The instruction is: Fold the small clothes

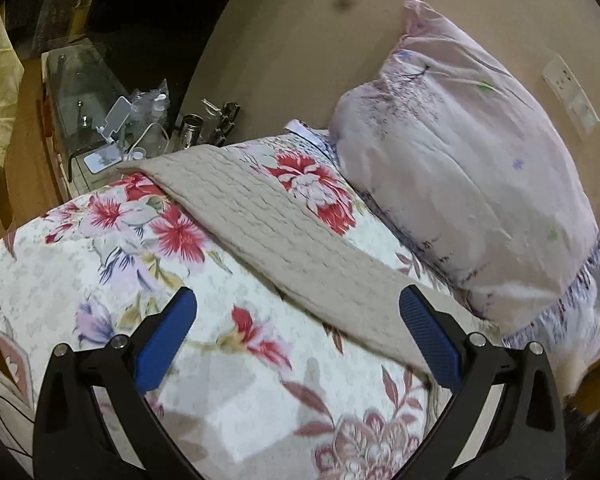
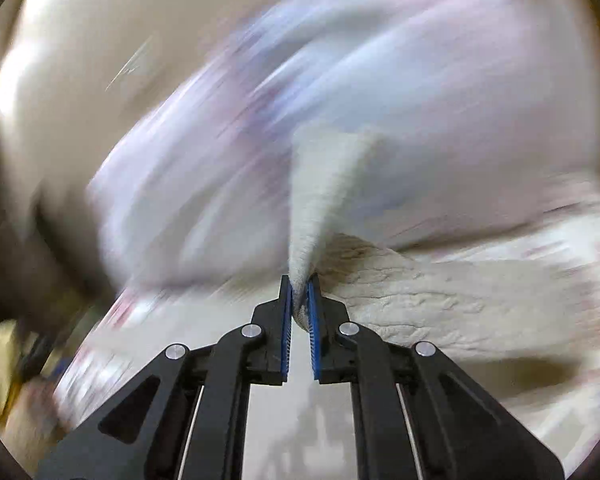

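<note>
Floral bedspread [image 1: 100, 280] covers the bed ahead of me, with a pale pink pillow [image 1: 460, 184] propped against the beige wall [image 1: 300, 40] and a cluttered glass side table [image 1: 84, 92] off to the left. Across the bedspread lies the beige textured cloth [image 1: 284, 236], stretched diagonally. My left gripper [image 1: 298, 322] hovers above it with its fingers spread wide, holding nothing. My right gripper [image 2: 300, 304] has its fingers pinched on a corner of that cloth [image 2: 420, 300], lifting a peaked fold (this view is badly motion-blurred).
</note>
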`<state>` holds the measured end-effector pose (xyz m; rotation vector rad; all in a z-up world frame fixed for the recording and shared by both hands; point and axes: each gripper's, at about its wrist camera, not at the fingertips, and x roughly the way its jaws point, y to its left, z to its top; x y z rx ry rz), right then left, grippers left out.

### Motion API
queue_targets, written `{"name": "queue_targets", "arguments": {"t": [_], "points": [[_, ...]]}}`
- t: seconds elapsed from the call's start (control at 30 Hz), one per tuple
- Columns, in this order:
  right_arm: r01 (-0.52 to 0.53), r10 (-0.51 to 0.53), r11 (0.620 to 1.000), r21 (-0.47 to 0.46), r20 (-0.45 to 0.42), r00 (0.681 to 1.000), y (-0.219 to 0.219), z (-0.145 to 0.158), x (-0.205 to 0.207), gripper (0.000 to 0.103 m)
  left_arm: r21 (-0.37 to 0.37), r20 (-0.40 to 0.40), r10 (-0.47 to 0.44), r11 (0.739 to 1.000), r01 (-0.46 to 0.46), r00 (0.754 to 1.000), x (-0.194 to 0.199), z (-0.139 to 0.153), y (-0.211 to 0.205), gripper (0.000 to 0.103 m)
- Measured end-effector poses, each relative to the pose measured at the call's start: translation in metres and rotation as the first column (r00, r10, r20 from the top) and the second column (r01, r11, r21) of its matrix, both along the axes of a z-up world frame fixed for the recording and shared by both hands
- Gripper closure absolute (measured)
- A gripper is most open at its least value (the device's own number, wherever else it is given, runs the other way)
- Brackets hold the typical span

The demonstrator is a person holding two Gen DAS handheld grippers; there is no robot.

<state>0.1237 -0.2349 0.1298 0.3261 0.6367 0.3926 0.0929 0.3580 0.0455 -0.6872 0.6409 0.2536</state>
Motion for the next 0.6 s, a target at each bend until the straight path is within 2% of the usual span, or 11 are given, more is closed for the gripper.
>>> {"name": "queue_targets", "arguments": {"t": [0.03, 0.07, 0.13, 0.2, 0.27, 0.37, 0.4, 0.53, 0.6], "points": [[-0.125, 0.122, 0.991, -0.051, -0.049, 0.991, 0.047, -0.015, -0.002, 0.092, 0.003, -0.007, 0.010, 1.000, -0.010, 1.000, 0.004, -0.001, 0.002, 0.002], [-0.216, 0.201, 0.963, -0.158, -0.107, 0.974, 0.091, -0.028, -0.011, 0.087, 0.009, -0.016, 0.021, 1.000, -0.021, 1.000, 0.007, -0.002, 0.004, 0.002], [-0.254, 0.228, 0.930, -0.266, -0.124, 0.966, 0.121, -0.036, -0.031, 0.073, 0.009, -0.030, 0.049, 0.999, -0.048, 0.998, 0.011, -0.005, 0.011, 0.003], [-0.233, 0.224, 0.932, -0.276, -0.063, 0.972, 0.116, -0.029, -0.049, 0.034, -0.015, -0.035, 0.070, 0.997, -0.070, 0.997, 0.014, -0.009, 0.020, 0.004], [-0.148, 0.151, 0.962, -0.230, -0.006, 0.989, 0.081, -0.012, -0.056, 0.023, -0.061, -0.041, 0.096, 0.993, -0.099, 0.994, 0.016, -0.017, 0.033, 0.010], [-0.024, 0.024, 0.991, -0.130, -0.008, 1.000, 0.014, 0.004, -0.050, 0.021, -0.182, -0.055, 0.134, 0.973, -0.141, 0.990, 0.019, -0.035, 0.053, 0.027], [0.012, -0.014, 0.995, -0.098, -0.023, 1.000, -0.005, 0.006, -0.046, 0.019, -0.199, -0.032, 0.152, 0.968, -0.155, 0.988, 0.018, -0.037, 0.058, 0.030], [0.148, -0.147, 0.989, -0.003, -0.101, 0.984, -0.071, -0.005, -0.050, 0.019, -0.253, -0.043, 0.186, 0.949, -0.190, 0.982, 0.031, -0.042, 0.075, 0.043], [0.201, -0.199, 0.980, 0.000, -0.124, 0.972, -0.092, -0.012, -0.053, 0.019, -0.302, -0.049, 0.181, 0.935, -0.187, 0.982, 0.040, -0.046, 0.080, 0.057]]}}
